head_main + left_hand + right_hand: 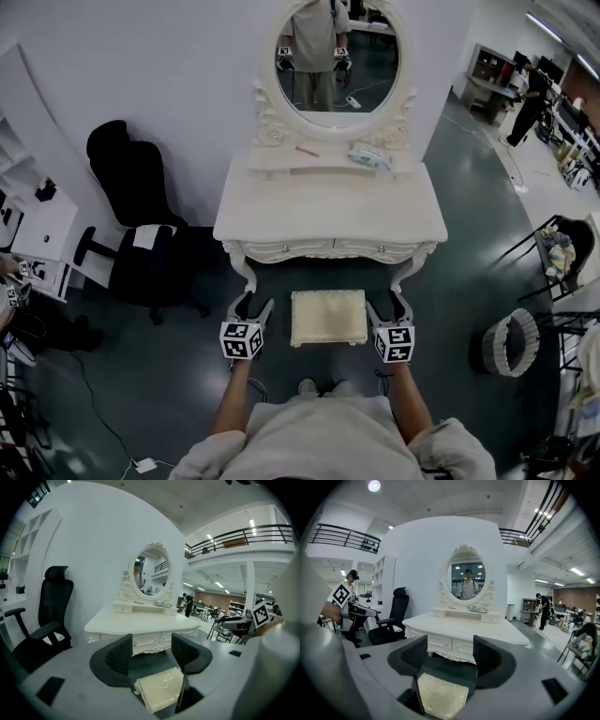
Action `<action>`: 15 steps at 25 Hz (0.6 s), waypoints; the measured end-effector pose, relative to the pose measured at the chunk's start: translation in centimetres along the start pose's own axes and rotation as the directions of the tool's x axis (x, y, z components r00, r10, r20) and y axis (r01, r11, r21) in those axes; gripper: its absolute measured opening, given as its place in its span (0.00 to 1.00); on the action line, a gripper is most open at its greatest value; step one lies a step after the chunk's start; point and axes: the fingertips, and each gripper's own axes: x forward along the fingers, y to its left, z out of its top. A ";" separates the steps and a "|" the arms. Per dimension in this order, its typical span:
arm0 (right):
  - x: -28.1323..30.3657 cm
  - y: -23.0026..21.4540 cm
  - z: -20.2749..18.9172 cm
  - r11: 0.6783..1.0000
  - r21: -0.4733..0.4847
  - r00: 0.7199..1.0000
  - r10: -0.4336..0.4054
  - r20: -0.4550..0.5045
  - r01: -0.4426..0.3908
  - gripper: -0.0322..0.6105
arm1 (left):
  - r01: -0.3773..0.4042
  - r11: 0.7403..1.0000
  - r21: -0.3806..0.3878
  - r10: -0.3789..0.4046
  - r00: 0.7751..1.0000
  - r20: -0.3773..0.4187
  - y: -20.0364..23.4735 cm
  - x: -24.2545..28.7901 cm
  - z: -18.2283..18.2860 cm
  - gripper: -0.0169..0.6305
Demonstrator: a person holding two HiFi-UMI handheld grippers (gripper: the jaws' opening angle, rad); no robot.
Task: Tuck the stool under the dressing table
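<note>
Both grippers hang spread with nothing pinched. Our left gripper (252,305) sits off the left side of the stool and our right gripper (391,302) off the right side. In the left gripper view the jaws of that gripper (151,651) stand wide apart, and a corner of the seat shows low between them without touching the pads. The right gripper (445,653) reads the same, with only the seat edge below it.

The dressing table (330,220) stands against the wall with its oval mirror (337,56) above, and the knee gap between its front legs faces us. The stool (328,317) stands on the floor (187,375) just in front of that gap. It is centred between the legs and not yet tucked under.

We judge the stool to be light enough to slide and its frame stiff. The cream cushion looks soft and would give under a pinch. So we would take hold of the hard side rails under the cushion, one gripper per side at matching spots. An even push should keep it from twisting into the carved table legs.
</note>
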 end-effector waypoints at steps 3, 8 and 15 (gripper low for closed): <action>-0.4 -0.4 -0.7 1.000 0.003 1.000 -0.009 -0.011 0.009 0.50 | 0.012 1.000 -0.001 -0.012 1.000 -0.012 -0.6 0.4 -0.9 0.41; -1.1 -1.1 -2.8 1.000 0.013 0.998 0.003 -0.055 -0.002 0.50 | 0.017 1.000 -0.015 -0.018 0.999 -0.044 -2.2 1.1 -2.6 0.41; -1.4 -2.8 -6.0 0.999 0.014 0.993 0.043 -0.107 -0.042 0.50 | 0.007 0.999 -0.040 -0.011 0.994 -0.107 -5.0 2.2 -6.5 0.41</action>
